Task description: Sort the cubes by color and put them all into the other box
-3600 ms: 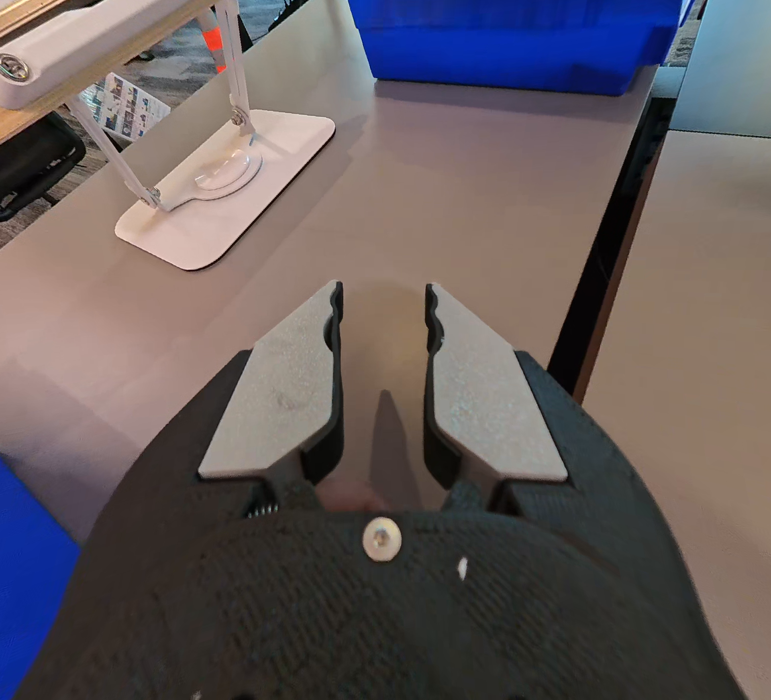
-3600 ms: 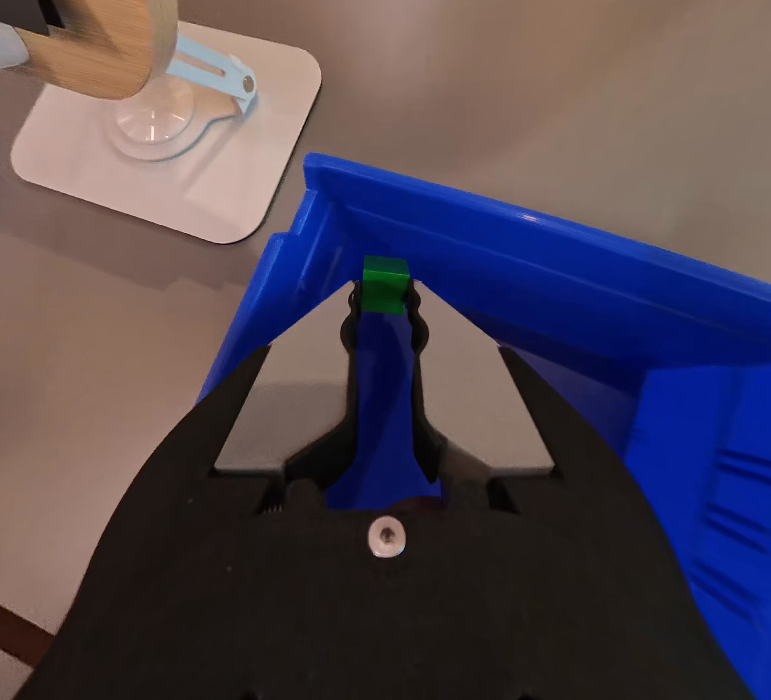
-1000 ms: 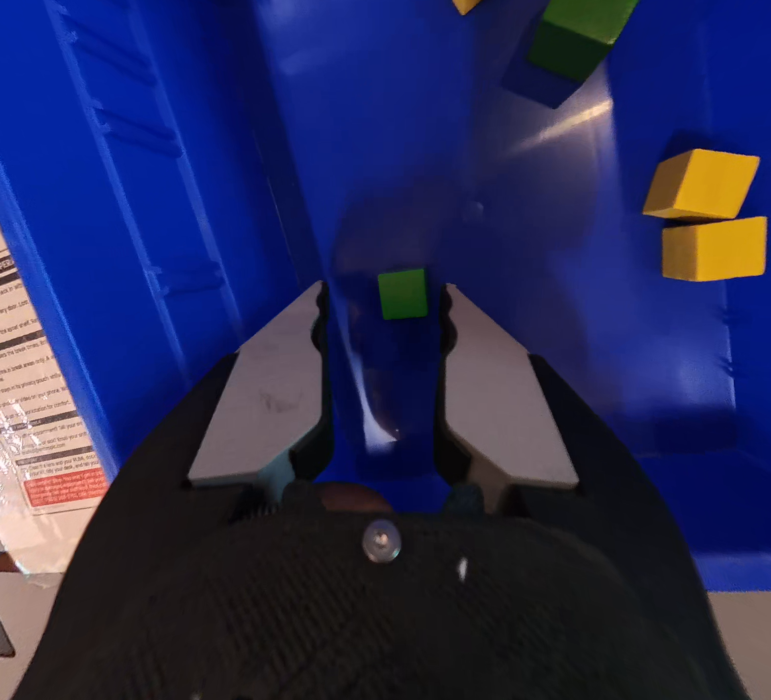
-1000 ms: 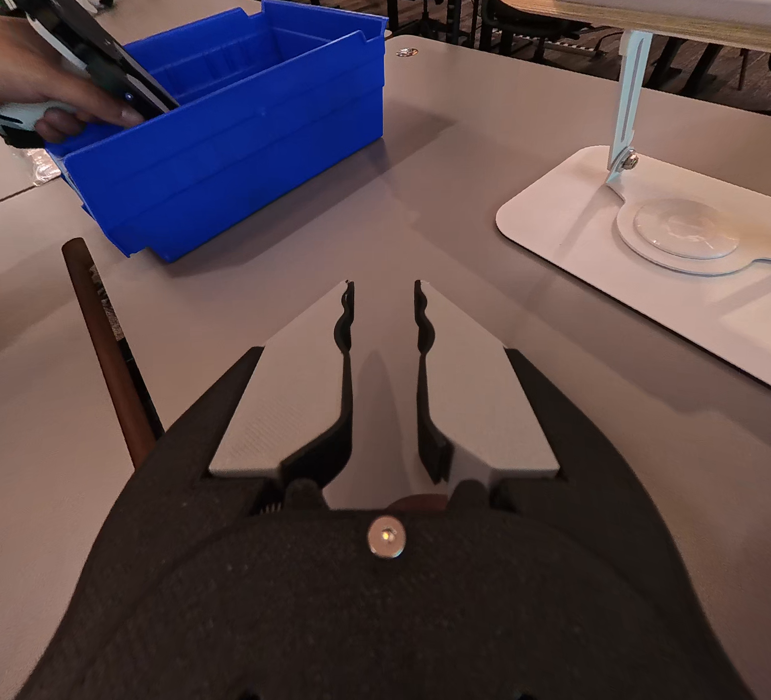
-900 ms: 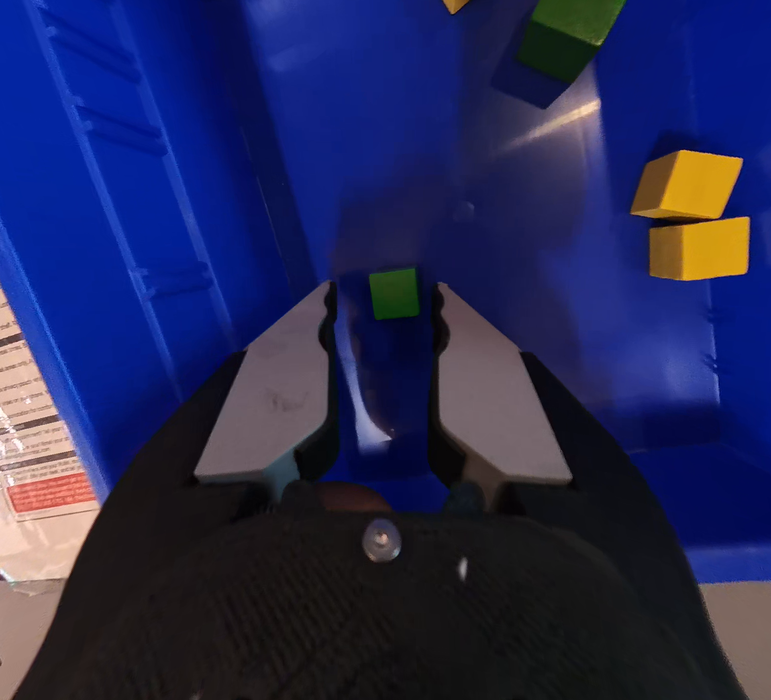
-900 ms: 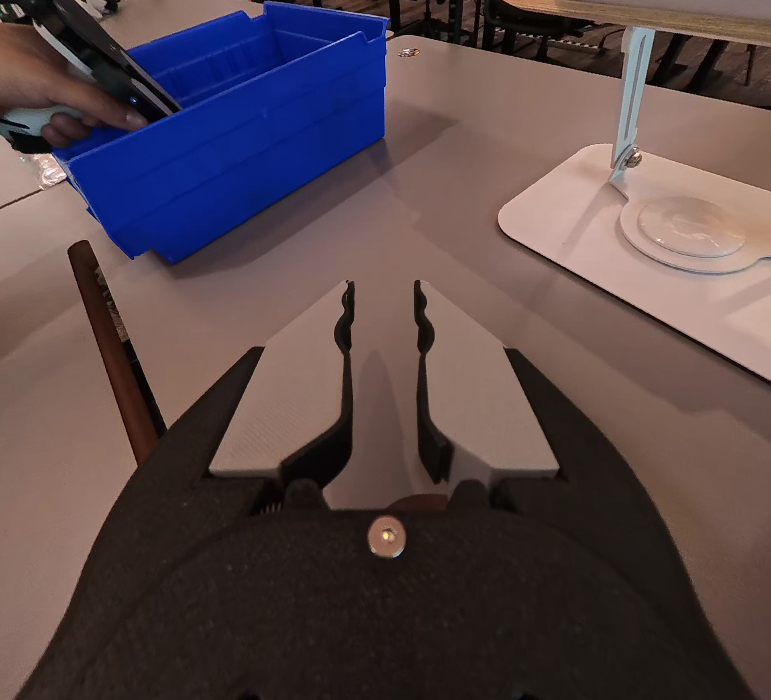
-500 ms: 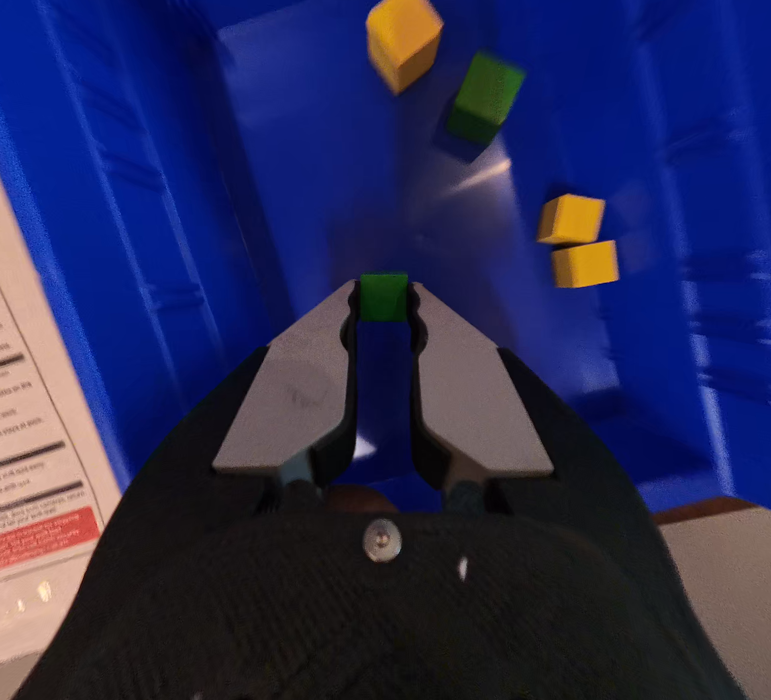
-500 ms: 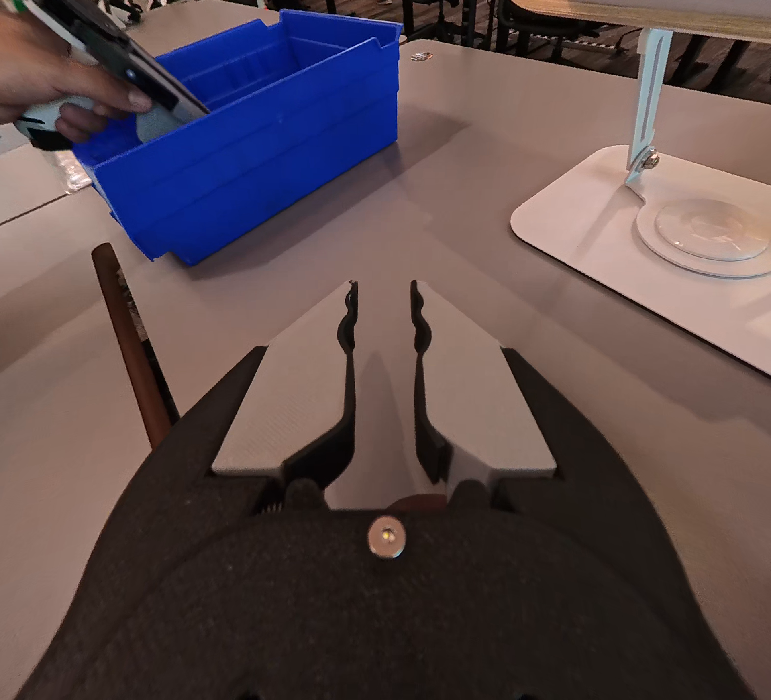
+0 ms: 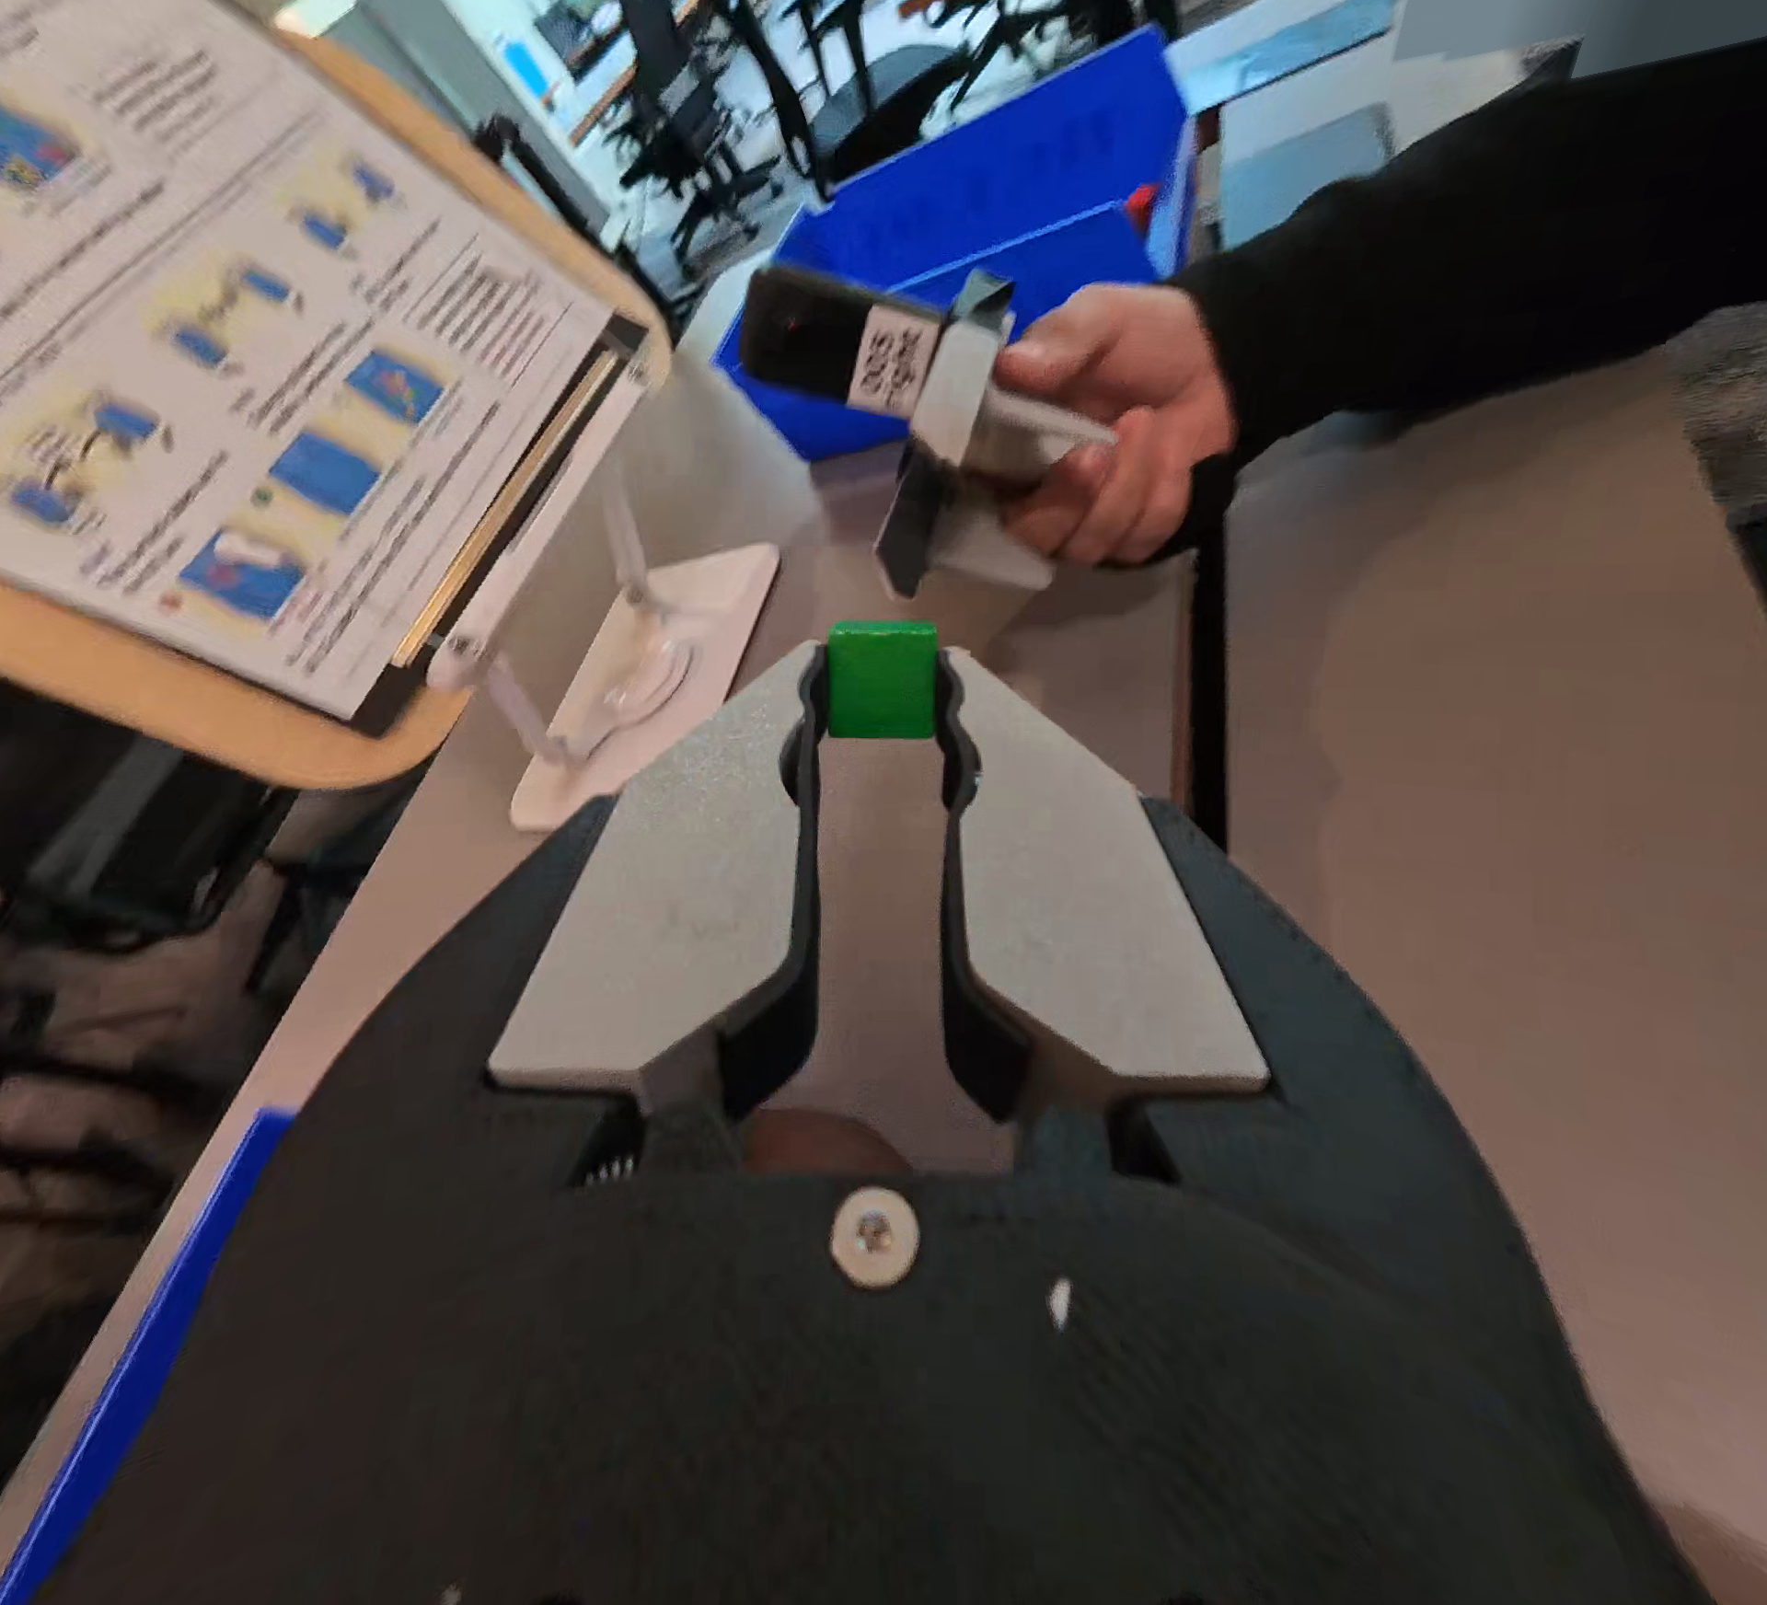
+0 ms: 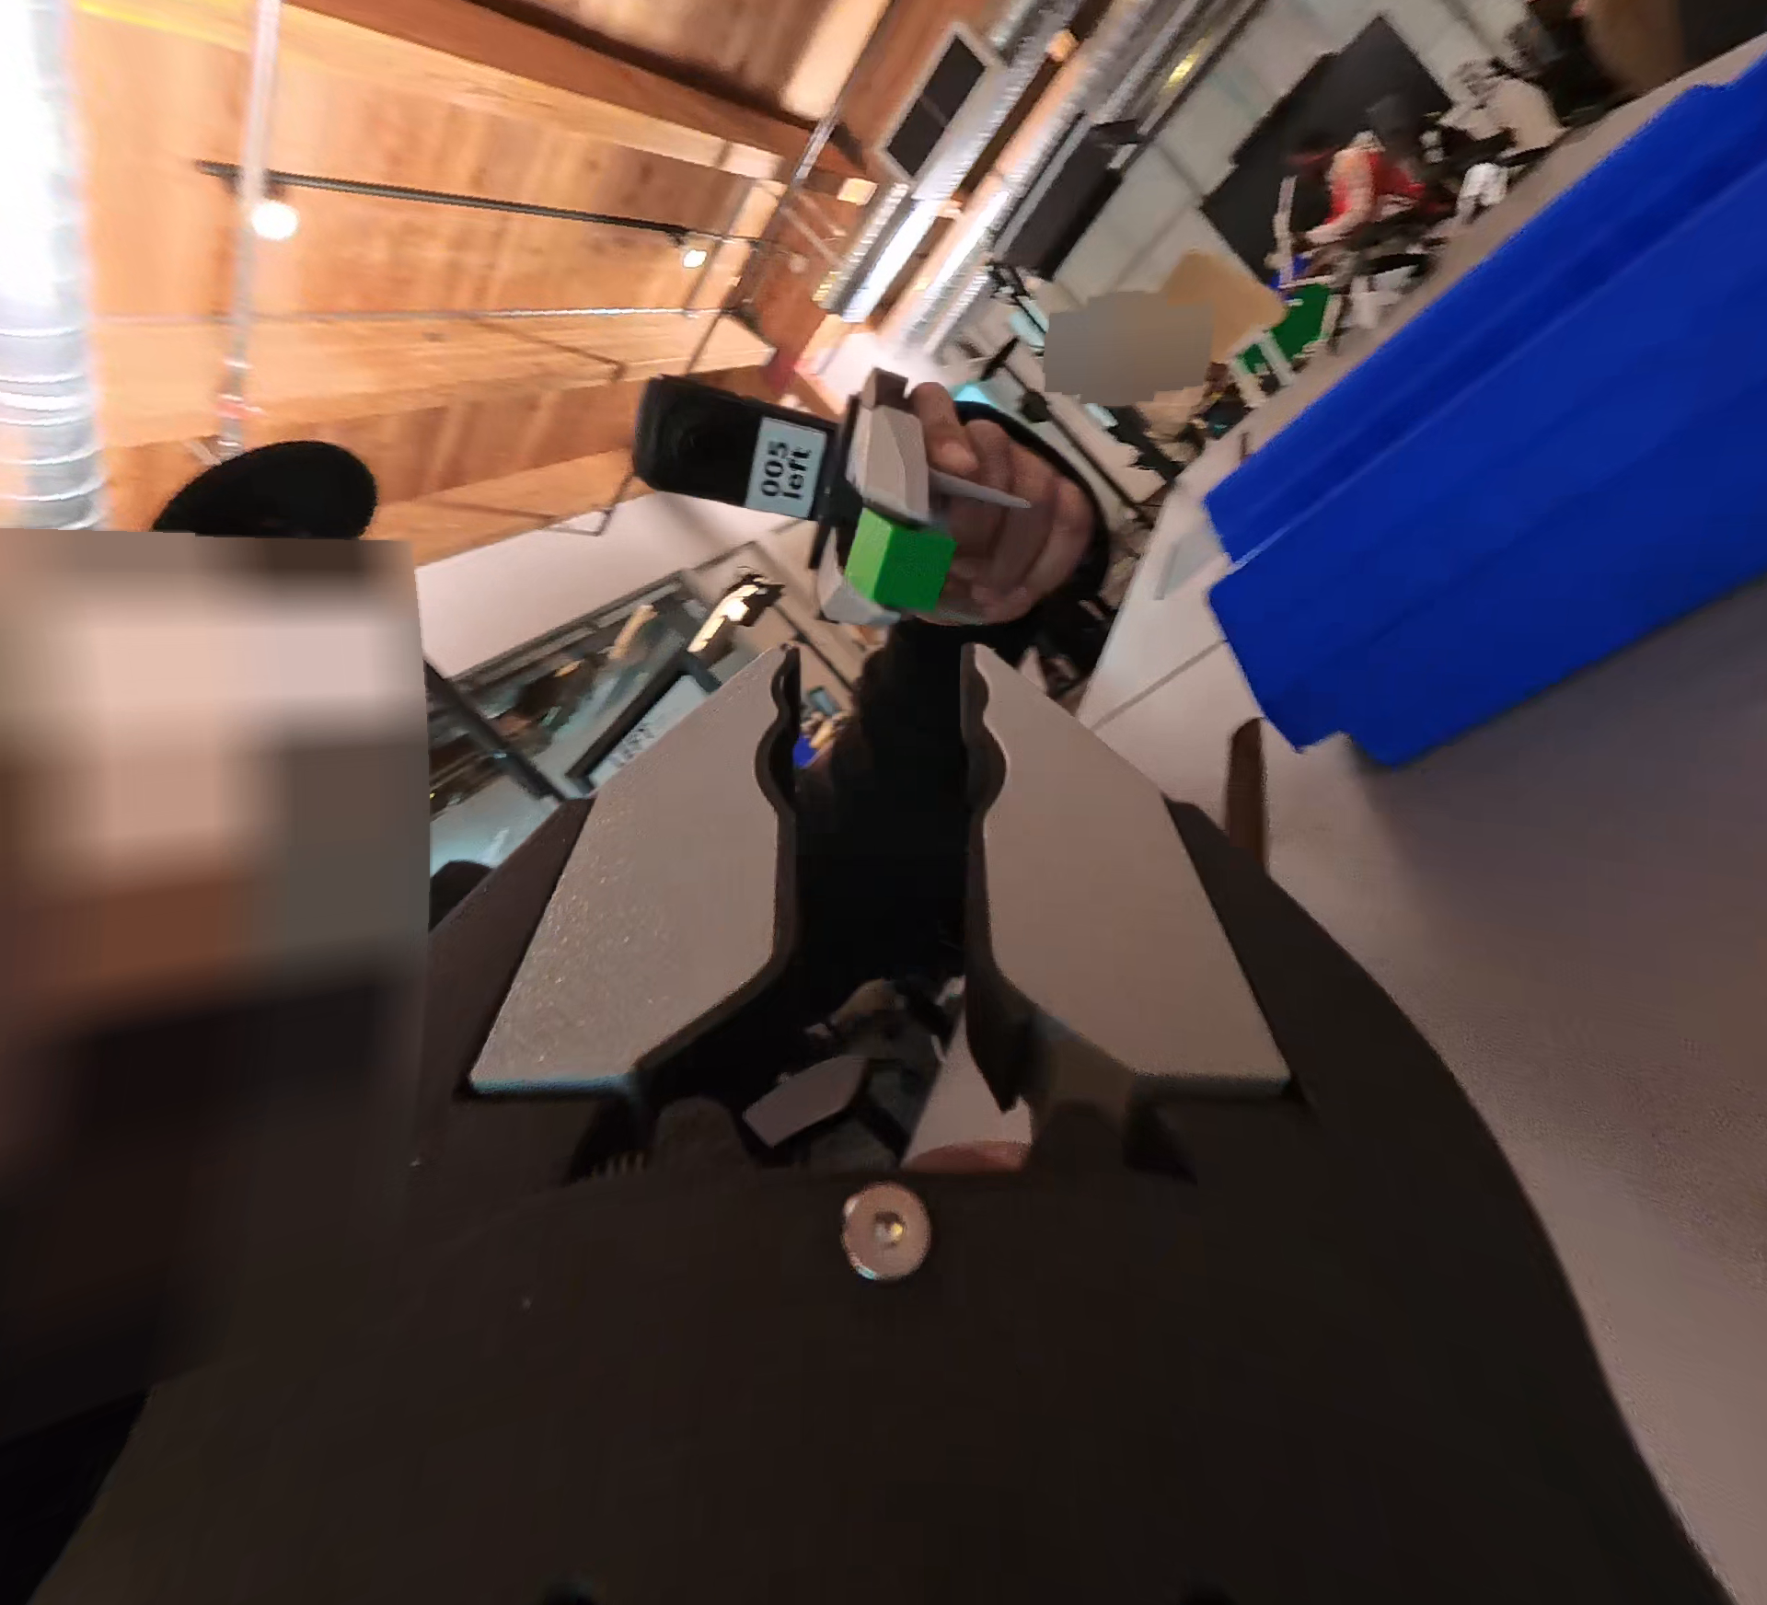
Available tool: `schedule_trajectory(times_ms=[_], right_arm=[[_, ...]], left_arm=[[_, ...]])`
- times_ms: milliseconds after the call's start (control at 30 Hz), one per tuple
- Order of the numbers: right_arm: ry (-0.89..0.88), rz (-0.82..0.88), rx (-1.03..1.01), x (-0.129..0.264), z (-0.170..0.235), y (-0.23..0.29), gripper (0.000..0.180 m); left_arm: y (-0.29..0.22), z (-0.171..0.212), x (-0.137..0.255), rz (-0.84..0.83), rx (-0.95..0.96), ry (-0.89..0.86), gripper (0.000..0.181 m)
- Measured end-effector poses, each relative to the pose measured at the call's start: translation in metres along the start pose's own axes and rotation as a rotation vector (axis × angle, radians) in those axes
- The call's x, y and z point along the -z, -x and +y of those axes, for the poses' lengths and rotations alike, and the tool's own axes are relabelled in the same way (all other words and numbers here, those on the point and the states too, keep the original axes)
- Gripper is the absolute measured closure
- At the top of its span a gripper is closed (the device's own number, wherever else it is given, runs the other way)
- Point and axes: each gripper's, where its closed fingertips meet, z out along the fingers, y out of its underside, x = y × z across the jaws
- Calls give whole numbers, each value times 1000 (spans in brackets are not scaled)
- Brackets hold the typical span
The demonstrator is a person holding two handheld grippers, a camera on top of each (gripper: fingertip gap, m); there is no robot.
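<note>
Green cube (image 9: 881,679) is sitting pinched at the tips of the left tongs (image 9: 881,703), lifted above the grey table (image 9: 1434,746). Far ahead and slightly right, the other blue box (image 9: 966,240) is waiting. The right tongs (image 10: 875,679) are hanging empty, jaws parted, tilted up facing the cube

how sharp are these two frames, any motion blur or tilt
Left wrist view: the small green cube between the left gripper fingers is sharp; the printed sheet on the stand and background smear. Right wrist view: strongly tilted, wooden ceiling streaked, blue plastic bin soft; the open right gripper stays crisp.
</note>
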Motion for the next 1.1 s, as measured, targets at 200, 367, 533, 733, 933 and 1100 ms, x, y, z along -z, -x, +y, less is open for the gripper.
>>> schedule_trajectory(times_ms=[200,367,533,733,933,1100], right_arm=[[35,-167,-26,-15,11,29,148],[36,-243,-61,-17,14,37,155],[20,-254,-83,-16,13,35,158],[3,-242,-91,-15,9,32,160],[-41,-38,33,-6,-5,9,161],[-18,432,388,17,-24,-27,161]], left_arm=[[-23,-26,-23,65,-44,-70,162],[-31,-35,-35,75,-54,-106,162],[-30,-36,-44,60,-67,-108,161],[-25,-33,-48,38,-31,-107,161],[3,-13,-43,-140,178,-64,123],[21,60,-60,-314,435,164,123]])
